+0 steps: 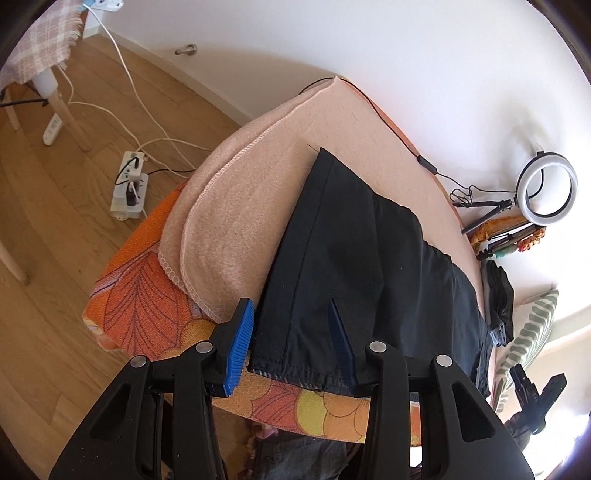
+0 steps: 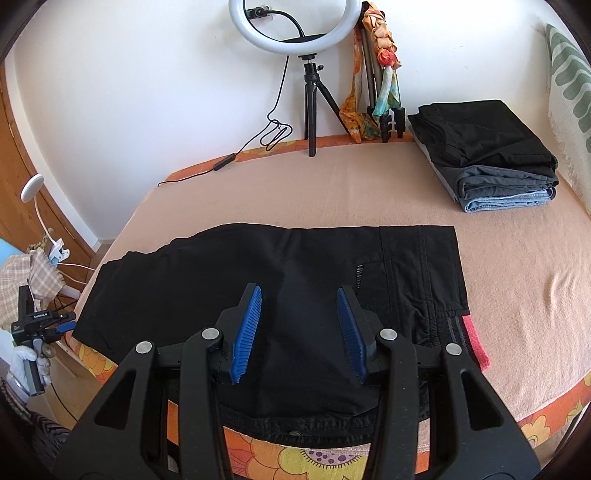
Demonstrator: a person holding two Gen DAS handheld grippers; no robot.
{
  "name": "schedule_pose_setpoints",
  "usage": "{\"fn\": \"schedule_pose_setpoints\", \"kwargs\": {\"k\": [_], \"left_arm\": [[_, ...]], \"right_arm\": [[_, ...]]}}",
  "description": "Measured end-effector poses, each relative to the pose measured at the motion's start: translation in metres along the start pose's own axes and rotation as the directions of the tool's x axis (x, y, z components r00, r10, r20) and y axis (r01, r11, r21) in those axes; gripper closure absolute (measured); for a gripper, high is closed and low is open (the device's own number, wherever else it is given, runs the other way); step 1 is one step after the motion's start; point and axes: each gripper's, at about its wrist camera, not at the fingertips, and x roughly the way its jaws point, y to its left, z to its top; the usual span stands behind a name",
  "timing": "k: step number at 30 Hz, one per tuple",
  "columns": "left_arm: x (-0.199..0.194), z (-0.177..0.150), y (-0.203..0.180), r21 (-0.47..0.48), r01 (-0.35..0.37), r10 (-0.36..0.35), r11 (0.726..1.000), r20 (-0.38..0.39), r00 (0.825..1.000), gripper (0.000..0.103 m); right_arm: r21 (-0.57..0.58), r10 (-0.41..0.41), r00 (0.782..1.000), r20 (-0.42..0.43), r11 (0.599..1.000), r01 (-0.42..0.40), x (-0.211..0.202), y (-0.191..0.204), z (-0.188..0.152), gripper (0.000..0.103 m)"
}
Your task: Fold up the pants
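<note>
Black pants [image 2: 280, 295] lie flat on the bed [image 2: 517, 295]; both grippers [image 1: 291, 339] [image 2: 301, 328] hover part-open, holding nothing. Folded stack [image 2: 487, 155] at two o'clock, ring light [image 2: 295, 26] at twelve.

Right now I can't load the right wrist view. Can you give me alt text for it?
Black pants lie flat across a peach blanket on the bed, with the right gripper above them, its blue pads apart. A stack of folded clothes sits at the far right, a ring light stands against the wall.
</note>
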Motion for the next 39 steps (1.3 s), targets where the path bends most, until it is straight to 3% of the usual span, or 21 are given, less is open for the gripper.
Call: {"fn": "schedule_pose_setpoints", "kwargs": {"k": [7, 10, 12, 15, 18, 21, 25, 28, 33, 38, 39], "left_arm": [[-0.003, -0.007, 0.003, -0.060, 0.084, -0.084, 0.995, 0.002, 0.996, 0.062], [-0.007, -0.007, 0.002, -0.033, -0.004, 0.005, 0.999, 0.029, 1.000, 0.058], [-0.007, -0.007, 0.004, -0.032, -0.018, 0.019, 0.999, 0.027, 0.999, 0.057], [-0.005, -0.014, 0.007, -0.063, 0.055, -0.055, 0.997, 0.006, 0.998, 0.056], [-0.004, -0.015, 0.004, -0.057, 0.065, -0.065, 0.996, 0.014, 0.998, 0.056], [-0.001, -0.014, 0.004, -0.098, 0.149, -0.149, 0.984, 0.006, 0.989, 0.056], [0.006, -0.008, -0.012, -0.039, 0.126, -0.126, 0.991, 0.003, 0.992, 0.056], [0.017, -0.010, -0.017, -0.050, 0.152, -0.154, 0.987, -0.035, 0.987, 0.053], [0.008, -0.018, -0.017, -0.064, 0.156, -0.157, 0.986, -0.012, 0.988, 0.052], [0.017, -0.034, -0.019, -0.136, 0.246, -0.257, 0.960, -0.065, 0.964, 0.052], [0.018, -0.037, -0.024, -0.117, 0.229, -0.237, 0.966, -0.061, 0.970, 0.052]], "right_arm": [[-0.032, 0.016, 1.000, -0.018, 0.999, -0.016, 0.007, 0.012, -0.002, 0.058], [-0.045, 0.022, 0.999, -0.024, 0.999, -0.023, 0.009, 0.017, -0.005, 0.058], [-0.042, 0.028, 0.999, -0.026, 0.999, -0.029, 0.010, 0.018, -0.005, 0.058], [-0.037, 0.032, 0.999, -0.021, 0.999, -0.033, 0.010, 0.018, -0.003, 0.058], [-0.035, 0.034, 0.999, -0.026, 0.999, -0.035, 0.012, 0.020, -0.002, 0.058], [-0.036, 0.041, 0.998, -0.039, 0.998, -0.043, 0.016, 0.023, -0.003, 0.058], [-0.047, 0.042, 0.998, -0.042, 0.998, -0.044, 0.019, 0.028, -0.004, 0.058], [-0.045, 0.047, 0.998, -0.041, 0.998, -0.049, 0.020, 0.029, -0.004, 0.058], [-0.061, 0.046, 0.998, -0.038, 0.997, -0.049, 0.018, 0.031, -0.006, 0.058], [-0.049, 0.050, 0.997, -0.052, 0.997, -0.053, 0.021, 0.030, -0.008, 0.058], [-0.051, 0.048, 0.998, -0.050, 0.997, -0.050, 0.021, 0.030, -0.008, 0.058]]}}
